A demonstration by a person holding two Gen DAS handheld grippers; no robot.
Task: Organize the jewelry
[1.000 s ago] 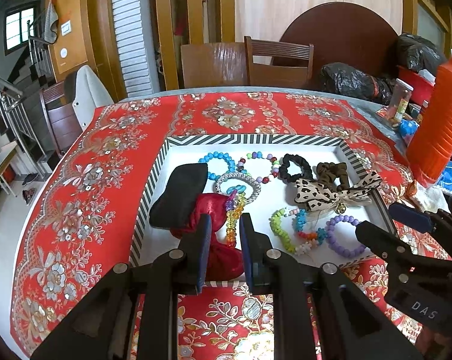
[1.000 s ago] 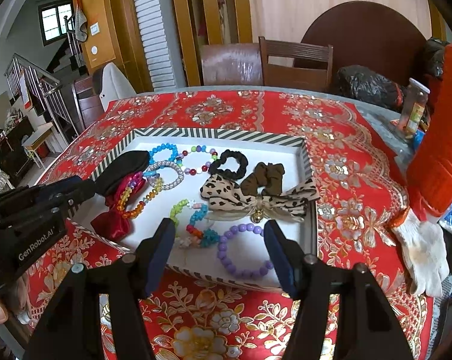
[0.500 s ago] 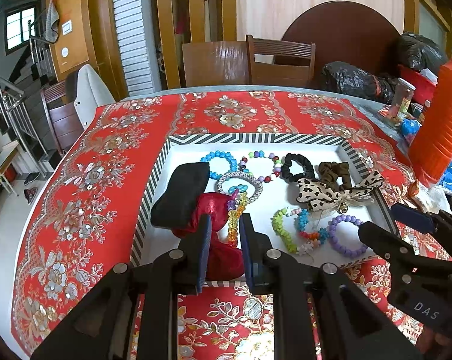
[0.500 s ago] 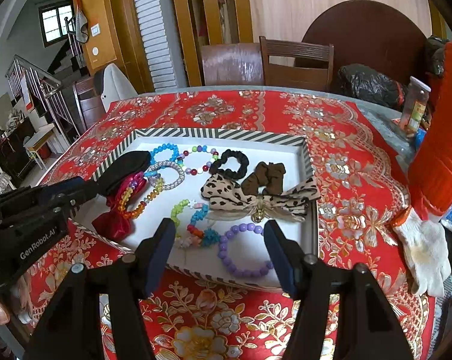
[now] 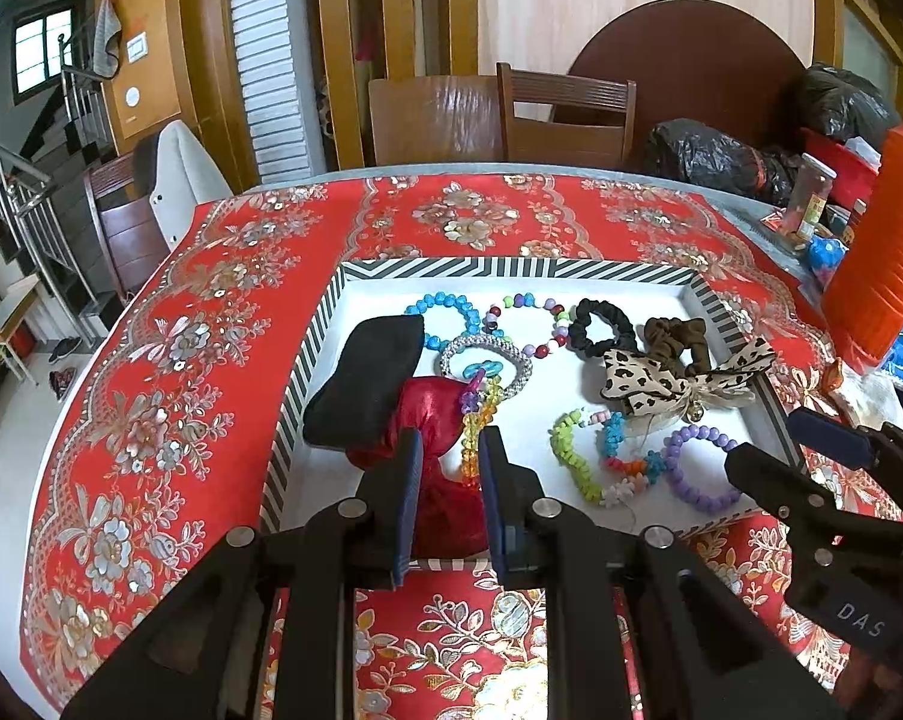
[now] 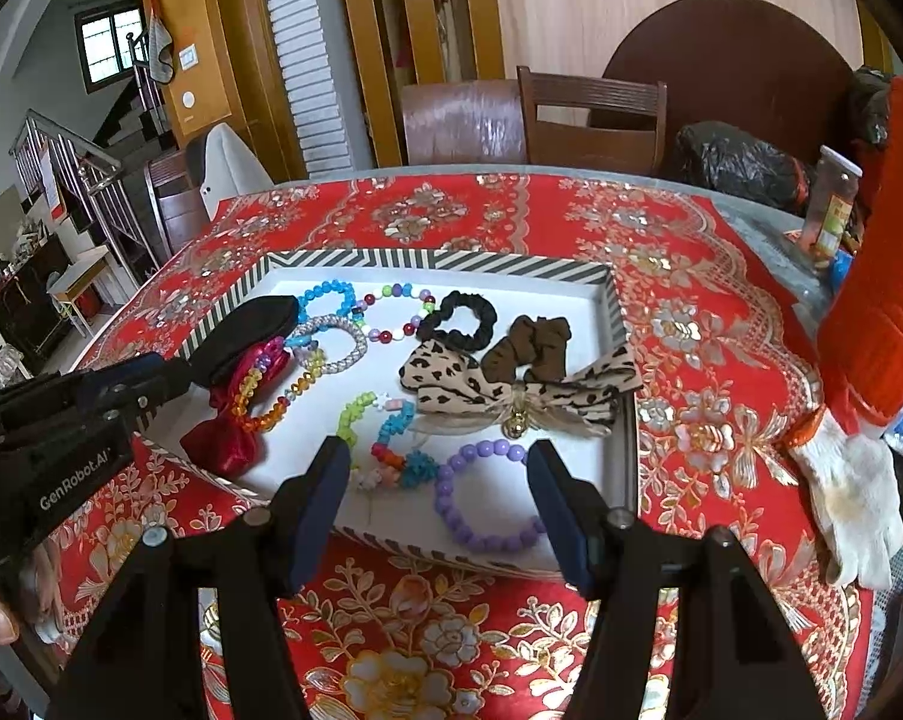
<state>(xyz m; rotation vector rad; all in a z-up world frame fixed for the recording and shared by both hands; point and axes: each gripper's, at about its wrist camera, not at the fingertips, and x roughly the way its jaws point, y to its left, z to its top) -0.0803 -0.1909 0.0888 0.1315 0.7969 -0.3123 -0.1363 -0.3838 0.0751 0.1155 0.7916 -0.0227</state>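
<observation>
Little has moved since the earlier frames: both tools have held their places at the near edge of the striped tray (image 5: 316,354), and the jewelry lies as it did.

From its own wrist view, the left tool (image 5: 445,468) hovers over the tray's near left corner with its fingers a narrow gap apart. The red satin bow (image 5: 433,420) shows through that gap, but whether the pads touch the fabric is hard to make out. The bow's lower half is hidden behind the fingers. A black fabric piece (image 5: 373,378) lies against the bow's far left side, and a rainbow bead strand (image 5: 478,420) drapes over its right edge.

The right tool (image 6: 439,480) stands wide apart, gripping nothing, at the tray's near rim. The purple bead bracelet (image 6: 481,498) sits between its fingers in the picture, its right side partly covered by the right finger.

Elsewhere in the tray lie a blue bead bracelet (image 5: 445,318), a silver bracelet (image 5: 487,360), a multicolour bead bracelet (image 5: 529,324), a black scrunchie (image 5: 604,327), a brown scrunchie (image 5: 676,339), a leopard bow (image 5: 673,381) and a green and coral bead string (image 5: 595,459).

On the red-clothed desk (image 6: 691,312), an orange container (image 6: 883,288) is cut off at the right frame edge, with a white glove (image 6: 853,492) beside it.
</observation>
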